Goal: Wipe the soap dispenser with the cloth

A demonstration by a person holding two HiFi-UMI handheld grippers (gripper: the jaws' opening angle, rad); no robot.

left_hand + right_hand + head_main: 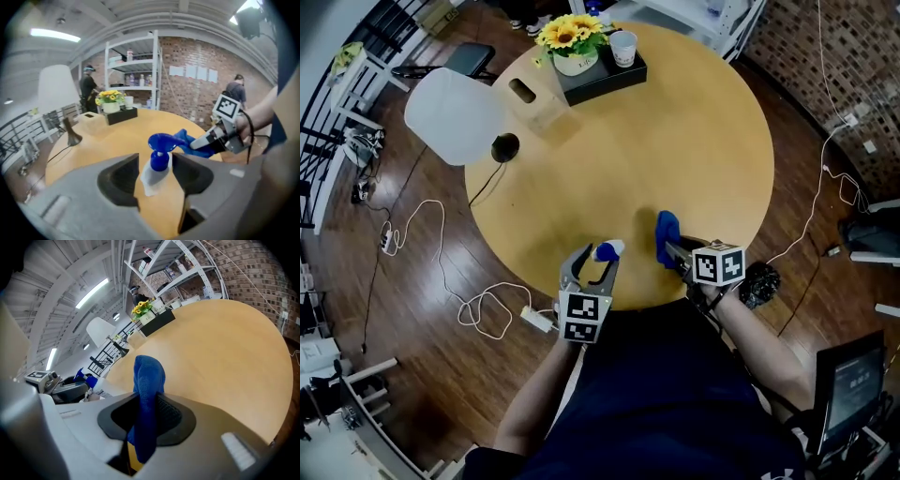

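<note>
Now I'm pinching the cloth (pixel 147 380) in my right gripper (pixel 145 416), left gripper (pixel 157 176) spread (soap dispenser (pixel 159 157) sitting loose between).

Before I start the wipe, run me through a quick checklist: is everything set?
1. The cloth is clamped in the right claw: ok.
2. The soap dispenser stands between the jaws of the left claw: ok.
3. The left claw grips the soap dispenser: not ok, its jaws stand apart from it.
4. The cloth touches the soap dispenser: not ok, the head view shows a gap.
5. The soap dispenser is upright: cannot tell.
</note>
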